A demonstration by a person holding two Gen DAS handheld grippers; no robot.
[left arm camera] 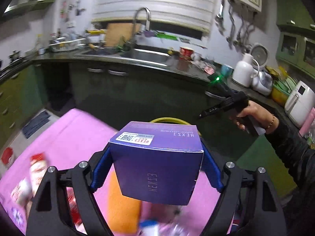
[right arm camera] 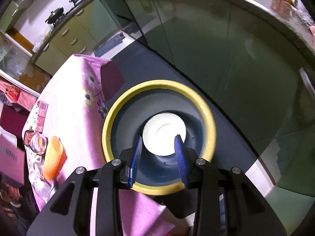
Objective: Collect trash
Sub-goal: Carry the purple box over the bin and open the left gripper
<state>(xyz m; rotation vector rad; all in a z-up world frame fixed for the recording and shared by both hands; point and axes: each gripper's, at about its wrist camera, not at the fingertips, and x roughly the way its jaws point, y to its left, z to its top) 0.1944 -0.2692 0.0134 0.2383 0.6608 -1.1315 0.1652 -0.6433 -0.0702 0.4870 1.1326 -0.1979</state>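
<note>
Gripping a purple box [left arm camera: 157, 163] printed "HEXZE", left gripper [left arm camera: 156, 169]

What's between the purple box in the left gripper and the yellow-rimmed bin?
Nothing visible. The purple box, clamped in the left gripper, is above the pink tablecloth; the bin is open, only a white disc inside.

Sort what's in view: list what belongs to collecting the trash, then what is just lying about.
Job in hand:
- purple box, gripped in the left claw
- yellow-rimmed bin, white cup inside
- right claw, empty above the bin

Lying about:
- white kettle
- faucet
- wok on the stove
</note>
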